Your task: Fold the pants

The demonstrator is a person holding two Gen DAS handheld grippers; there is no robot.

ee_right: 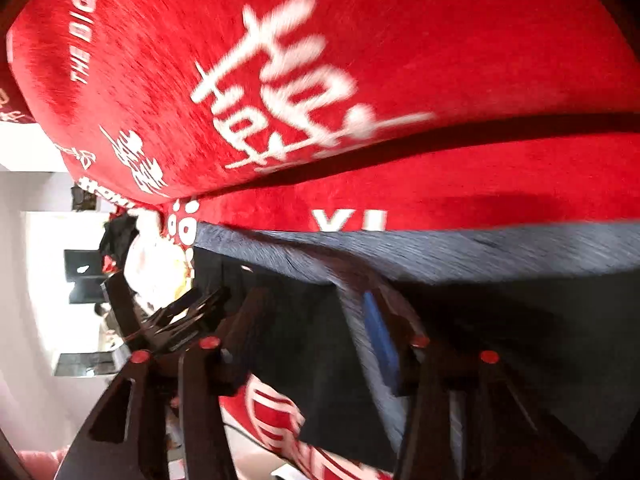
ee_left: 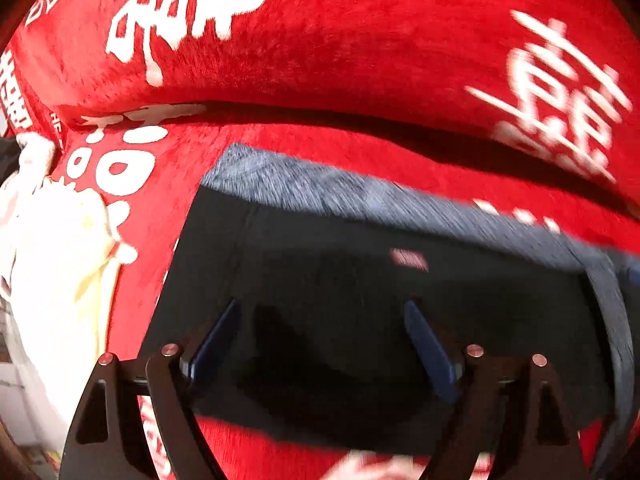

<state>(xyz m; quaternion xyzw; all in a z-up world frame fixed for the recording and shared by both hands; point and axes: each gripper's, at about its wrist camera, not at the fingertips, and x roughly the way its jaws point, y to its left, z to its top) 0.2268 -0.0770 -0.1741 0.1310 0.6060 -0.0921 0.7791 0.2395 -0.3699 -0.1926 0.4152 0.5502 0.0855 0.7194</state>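
Observation:
Dark navy pants (ee_left: 360, 264) lie folded on a red blanket with white characters (ee_left: 360, 40). The grey-blue fuzzy lining shows along their far edge. My left gripper (ee_left: 324, 320) hangs just above the dark cloth, its blue-padded fingers (ee_left: 430, 348) wide apart with nothing between them. In the right wrist view the pants (ee_right: 500, 304) fill the lower right. My right gripper (ee_right: 308, 312) is over the pants' left edge, jaws apart; cloth drapes against the blue pad of the right finger (ee_right: 380, 336). I cannot tell whether any cloth is held.
The red blanket (ee_right: 400, 60) covers a bed or sofa with a dark crease across it. A white and cream cloth bundle (ee_left: 52, 248) lies at the left. Past the blanket's left edge is a bright room with dark furniture (ee_right: 84, 276).

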